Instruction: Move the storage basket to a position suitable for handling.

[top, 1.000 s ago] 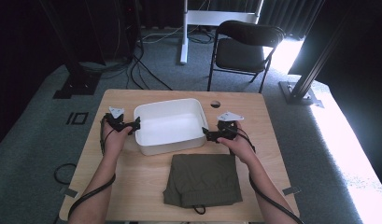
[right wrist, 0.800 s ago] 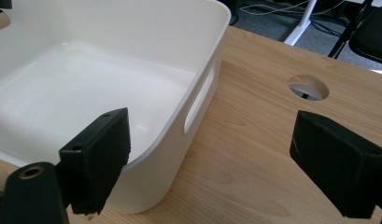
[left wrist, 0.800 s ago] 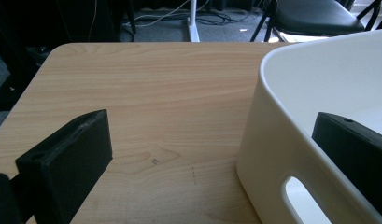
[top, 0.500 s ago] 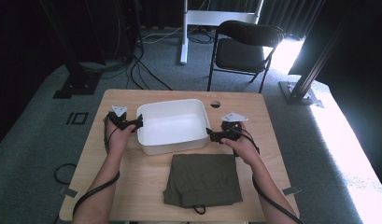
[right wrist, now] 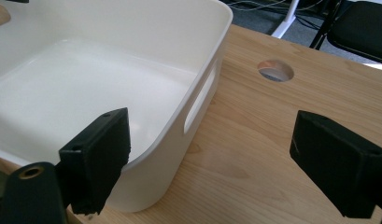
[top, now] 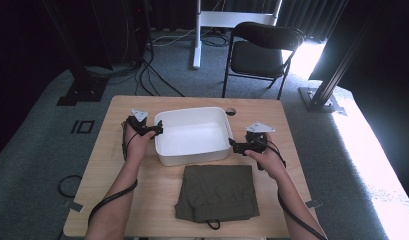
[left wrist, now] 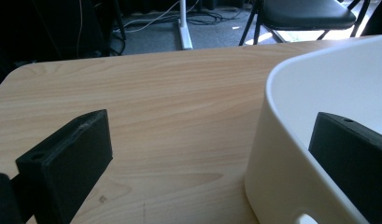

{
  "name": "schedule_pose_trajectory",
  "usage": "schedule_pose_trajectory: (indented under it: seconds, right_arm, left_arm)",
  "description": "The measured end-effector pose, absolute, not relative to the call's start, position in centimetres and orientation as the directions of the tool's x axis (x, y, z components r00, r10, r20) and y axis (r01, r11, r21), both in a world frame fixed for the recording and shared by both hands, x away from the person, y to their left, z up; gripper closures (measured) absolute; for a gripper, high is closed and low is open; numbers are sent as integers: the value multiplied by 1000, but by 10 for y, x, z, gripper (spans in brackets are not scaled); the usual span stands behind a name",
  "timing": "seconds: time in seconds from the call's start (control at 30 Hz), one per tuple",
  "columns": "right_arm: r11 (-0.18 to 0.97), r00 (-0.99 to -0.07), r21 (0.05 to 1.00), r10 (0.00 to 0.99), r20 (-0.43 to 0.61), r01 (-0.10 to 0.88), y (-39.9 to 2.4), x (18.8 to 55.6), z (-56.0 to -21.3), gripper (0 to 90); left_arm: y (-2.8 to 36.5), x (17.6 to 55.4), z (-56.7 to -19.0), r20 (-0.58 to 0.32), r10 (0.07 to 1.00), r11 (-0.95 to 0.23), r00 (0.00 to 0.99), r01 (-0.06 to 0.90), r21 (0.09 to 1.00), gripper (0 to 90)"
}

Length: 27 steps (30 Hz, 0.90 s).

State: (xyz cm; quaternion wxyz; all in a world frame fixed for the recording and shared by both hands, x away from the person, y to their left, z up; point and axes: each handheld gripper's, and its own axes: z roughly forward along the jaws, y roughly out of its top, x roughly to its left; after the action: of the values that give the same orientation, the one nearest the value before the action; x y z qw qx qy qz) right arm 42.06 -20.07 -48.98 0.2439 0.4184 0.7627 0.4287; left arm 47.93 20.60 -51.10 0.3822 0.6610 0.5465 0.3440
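Both claws stand open astride the rim of the white bin (top: 192,135), which sits mid-counter (top: 117,200). Left claw (top: 157,129) straddles the bin's left wall: one jaw inside, the other outside over bare wood. Right claw (top: 234,145) straddles the right wall near its slot handle (one jaw inside). Folded green cloth (top: 217,192) lies just in front of the bin.

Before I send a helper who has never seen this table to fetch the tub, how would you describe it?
On the wooden table, look at the far half, beyond the folded olive cloth. The tub sits there between the two hand-held tongs: a white, empty, rounded-rectangle plastic bin with slot handles, the sole container there.
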Motion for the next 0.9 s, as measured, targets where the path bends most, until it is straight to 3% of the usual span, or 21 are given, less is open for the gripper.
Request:
schedule_pose_trajectory:
  seconds: [0.9]
  right_arm:
    - [219, -440, 858, 898, 9, 465, -265, 406, -491, 123]
  left_arm:
    - [133, 516, -513, 32, 971, -134, 237, 429, 893, 11]
